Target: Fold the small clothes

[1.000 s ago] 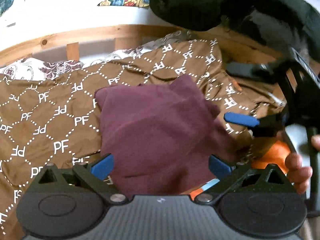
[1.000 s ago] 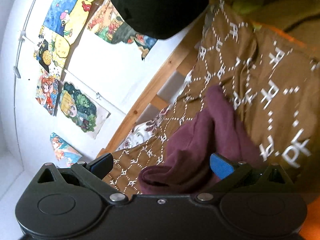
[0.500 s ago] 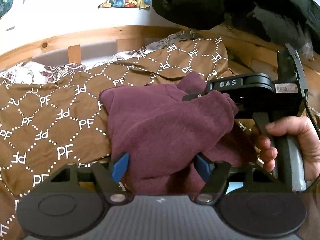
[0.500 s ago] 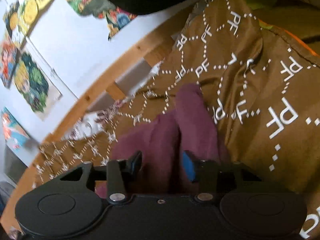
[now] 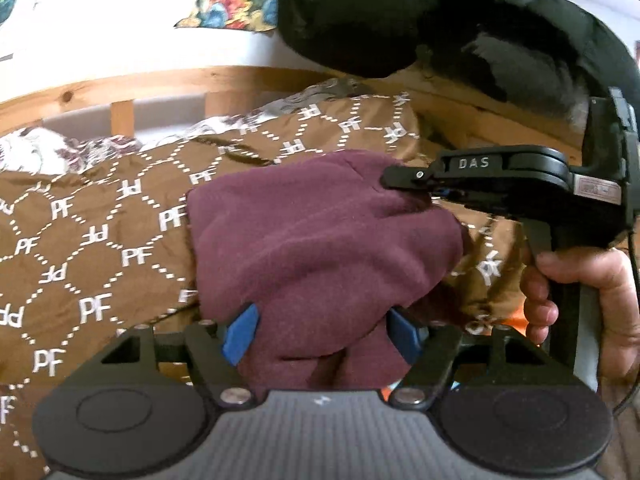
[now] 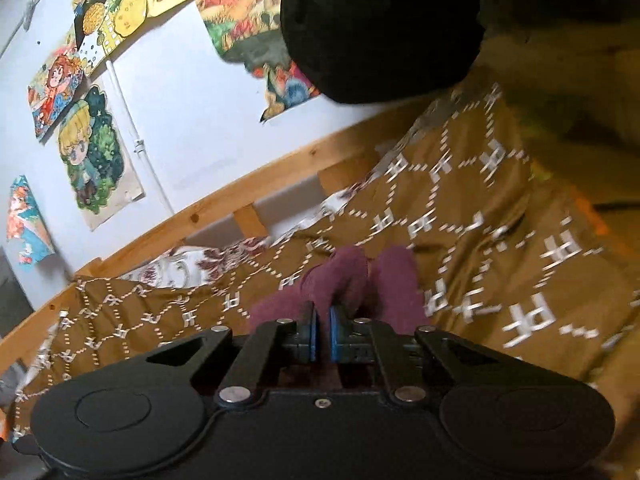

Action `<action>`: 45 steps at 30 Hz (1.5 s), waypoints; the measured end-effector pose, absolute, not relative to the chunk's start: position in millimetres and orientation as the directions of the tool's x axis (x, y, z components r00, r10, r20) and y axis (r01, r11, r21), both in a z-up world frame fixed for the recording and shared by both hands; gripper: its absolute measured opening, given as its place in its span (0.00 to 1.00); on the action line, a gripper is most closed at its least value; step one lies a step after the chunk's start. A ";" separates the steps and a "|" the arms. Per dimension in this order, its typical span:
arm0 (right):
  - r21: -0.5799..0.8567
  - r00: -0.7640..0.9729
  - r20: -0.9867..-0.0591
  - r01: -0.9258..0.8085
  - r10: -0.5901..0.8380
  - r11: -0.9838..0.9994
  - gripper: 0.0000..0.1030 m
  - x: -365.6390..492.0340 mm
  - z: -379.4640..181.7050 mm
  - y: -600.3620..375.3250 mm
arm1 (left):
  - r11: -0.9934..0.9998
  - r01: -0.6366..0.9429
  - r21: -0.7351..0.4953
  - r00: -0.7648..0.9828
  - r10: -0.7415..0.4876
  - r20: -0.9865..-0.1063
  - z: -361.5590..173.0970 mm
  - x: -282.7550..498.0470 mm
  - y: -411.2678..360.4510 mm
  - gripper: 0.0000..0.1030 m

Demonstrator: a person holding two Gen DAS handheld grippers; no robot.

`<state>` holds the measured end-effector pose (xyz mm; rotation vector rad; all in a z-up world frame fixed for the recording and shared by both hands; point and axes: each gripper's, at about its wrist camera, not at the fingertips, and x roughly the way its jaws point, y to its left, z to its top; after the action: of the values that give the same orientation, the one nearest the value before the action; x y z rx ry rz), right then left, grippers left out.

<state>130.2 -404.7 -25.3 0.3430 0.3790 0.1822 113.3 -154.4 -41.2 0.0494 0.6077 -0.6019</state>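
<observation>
A small maroon fleece garment (image 5: 320,248) lies bunched on a brown "PF" patterned blanket (image 5: 100,248). My left gripper (image 5: 320,336) has its blue pads half closed around the garment's near edge, with cloth bulging between them. My right gripper (image 6: 321,334) is shut on the garment's far right corner (image 6: 352,276). It also shows in the left wrist view (image 5: 404,180), held by a hand, pinching the cloth from the right.
A wooden bed rail (image 5: 160,84) runs behind the blanket, with a white wall and drawings (image 6: 96,152) above. A black padded coat (image 5: 400,20) hangs at upper right. A floral pillow (image 5: 40,152) lies at far left.
My right gripper has closed fully on the garment's corner. My left gripper's pads have narrowed from wide open onto the near edge. The garment is bunched up and lifted toward me.
</observation>
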 end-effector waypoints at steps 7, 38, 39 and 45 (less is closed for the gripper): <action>0.367 0.886 -0.447 0.060 0.120 0.928 0.06 118.5 -37.9 -432.1 | 0.776 0.608 -0.170 0.603 -0.590 -0.537 -40.6 102.2 -161.9 0.85; 0.391 0.845 -0.517 0.375 -0.136 0.841 1.00 -60.7 -4.2 -401.1 | 0.859 0.342 -0.380 0.478 -0.508 -0.717 -31.9 66.7 -98.7 0.99; 0.401 0.851 -0.508 0.368 -0.130 0.839 1.00 -61.0 -5.5 -401.9 | 0.858 0.343 -0.382 0.474 -0.509 -0.718 -33.1 67.1 -99.9 0.99; 0.419 0.883 -0.460 0.305 -0.089 0.855 1.00 -57.0 -4.5 -398.1 | 0.879 0.343 -0.332 0.576 -0.476 -0.665 -27.1 71.7 -102.9 0.99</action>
<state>-57.0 -398.1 -4.5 0.5062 0.4445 -0.2148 71.7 -102.9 -27.1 -0.1740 0.8287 -0.4819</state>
